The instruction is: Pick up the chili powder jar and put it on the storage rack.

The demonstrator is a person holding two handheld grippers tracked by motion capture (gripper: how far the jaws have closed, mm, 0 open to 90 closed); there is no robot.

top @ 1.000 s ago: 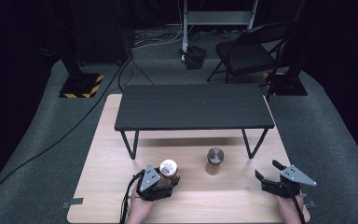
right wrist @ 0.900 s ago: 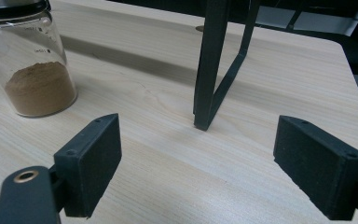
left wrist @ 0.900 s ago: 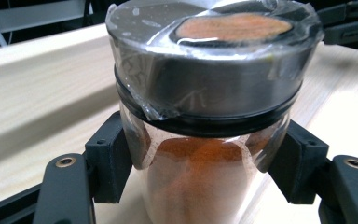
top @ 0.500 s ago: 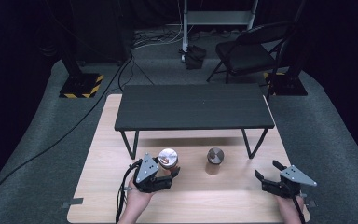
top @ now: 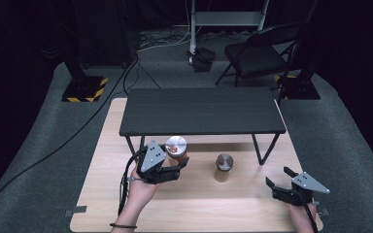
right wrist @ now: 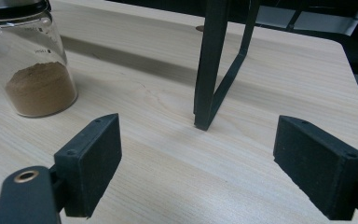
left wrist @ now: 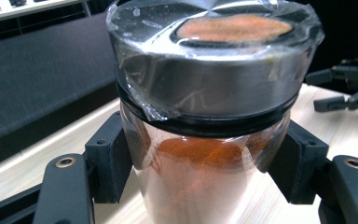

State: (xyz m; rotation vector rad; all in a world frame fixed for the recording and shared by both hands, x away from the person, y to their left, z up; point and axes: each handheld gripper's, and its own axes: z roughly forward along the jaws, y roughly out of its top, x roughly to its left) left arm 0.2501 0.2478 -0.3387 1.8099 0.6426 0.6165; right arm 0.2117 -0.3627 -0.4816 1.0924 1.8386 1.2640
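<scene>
At seven o'clock of the black shelf (top: 201, 110), a red spice jar (top: 176, 148) is clamped by the left gripper (top: 175, 167) above the table (top: 102, 194). The right gripper (top: 278, 180) is held agape at five o'clock, grasping nothing.

Faint small print on the glass jar (right wrist: 28, 60) is too blurred to read.

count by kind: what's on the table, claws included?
Spice jars: 2 (orange powder jar in the left claw; brown powder jar standing free)
Black shelf stand: 1
Claws: 2 (left, and right claw with jaws apart)
Total: 5
</scene>
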